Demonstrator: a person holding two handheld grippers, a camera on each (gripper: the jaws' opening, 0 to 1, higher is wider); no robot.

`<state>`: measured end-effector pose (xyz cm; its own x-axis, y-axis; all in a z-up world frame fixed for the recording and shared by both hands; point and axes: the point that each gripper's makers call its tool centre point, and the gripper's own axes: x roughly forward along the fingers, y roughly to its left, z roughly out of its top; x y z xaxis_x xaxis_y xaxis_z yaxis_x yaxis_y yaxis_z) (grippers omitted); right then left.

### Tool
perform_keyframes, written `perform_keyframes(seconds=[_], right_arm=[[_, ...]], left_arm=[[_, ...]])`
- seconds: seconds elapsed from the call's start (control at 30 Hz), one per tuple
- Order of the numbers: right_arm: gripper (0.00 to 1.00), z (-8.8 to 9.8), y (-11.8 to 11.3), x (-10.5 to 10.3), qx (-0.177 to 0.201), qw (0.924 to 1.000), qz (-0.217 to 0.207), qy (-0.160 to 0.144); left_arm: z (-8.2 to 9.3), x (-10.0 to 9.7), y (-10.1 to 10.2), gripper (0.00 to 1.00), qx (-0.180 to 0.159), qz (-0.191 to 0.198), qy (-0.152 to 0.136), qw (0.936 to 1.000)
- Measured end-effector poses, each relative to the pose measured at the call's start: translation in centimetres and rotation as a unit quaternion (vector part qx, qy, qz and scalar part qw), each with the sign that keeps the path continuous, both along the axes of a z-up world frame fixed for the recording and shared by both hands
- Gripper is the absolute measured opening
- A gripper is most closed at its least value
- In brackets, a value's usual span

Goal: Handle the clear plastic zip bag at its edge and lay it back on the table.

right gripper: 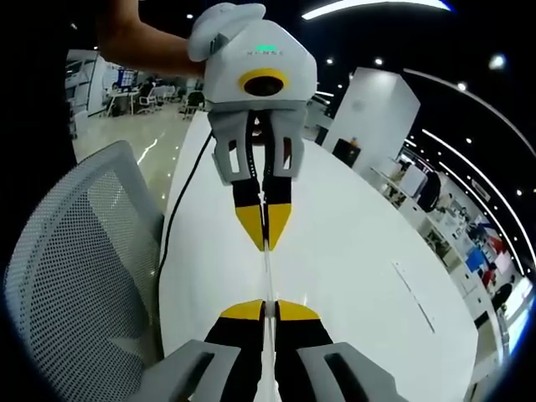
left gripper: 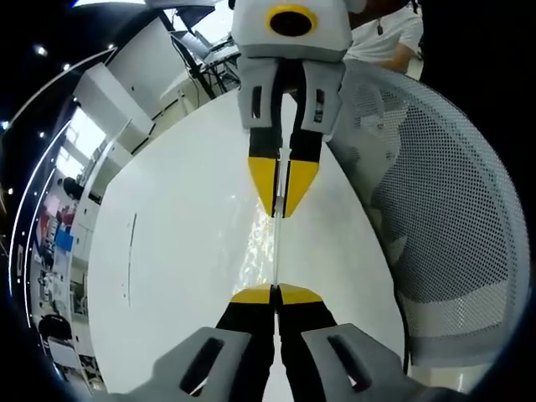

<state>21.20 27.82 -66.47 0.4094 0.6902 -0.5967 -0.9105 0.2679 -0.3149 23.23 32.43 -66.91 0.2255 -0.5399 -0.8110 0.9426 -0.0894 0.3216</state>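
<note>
Left tool (left gripper: 275, 295) pinched tight on near edge of the clear zip bag (left gripper: 266, 243). Bag stretched edge-on between both tools, held above the white desk (left gripper: 176, 251) (crinkled film glints under it). Right tool (left gripper: 283, 209) clamped on the far edge, facing back. Mesh chair (left gripper: 452, 226) beside the desk. Step looks like mid-carry; next: lower both together, flatten bag on desk, then release.
</note>
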Motion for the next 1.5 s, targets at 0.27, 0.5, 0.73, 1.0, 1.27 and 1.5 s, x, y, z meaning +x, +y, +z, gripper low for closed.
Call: perform_keyframes(seconds=[0.27,0.5,0.73,1.0,1.27,1.5], right_arm=[[0.00,-0.1,-0.5,0.0,-0.002,1.0000,-0.004,0.000],[0.00,-0.1,-0.9,0.0,-0.003,1.0000,-0.007,0.000],[0.00,-0.1,-1.0,0.0,-0.003,1.0000,-0.009,0.000],[0.00,-0.2,-1.2,-0.1,-0.004,0.9999,-0.011,0.002],[0.00,-0.2,-1.5,-0.2,-0.004,0.9999,-0.014,0.003],[0.00,-0.2,-1.8,-0.2,-0.005,0.9998,-0.017,0.003]], left_arm=[[0.0,0.1,0.2,0.00,0.000,0.004,0.000,1.0000],[0.1,0.2,0.2,0.00,-0.002,0.007,0.000,1.0000],[0.0,0.3,0.3,0.00,-0.003,0.010,0.001,0.9999],[-0.1,0.4,0.5,0.00,-0.004,0.013,0.003,0.9999],[-0.1,0.6,0.7,0.00,-0.004,0.015,0.003,0.9999],[-0.1,0.7,0.8,0.00,-0.004,0.017,0.003,0.9998]])
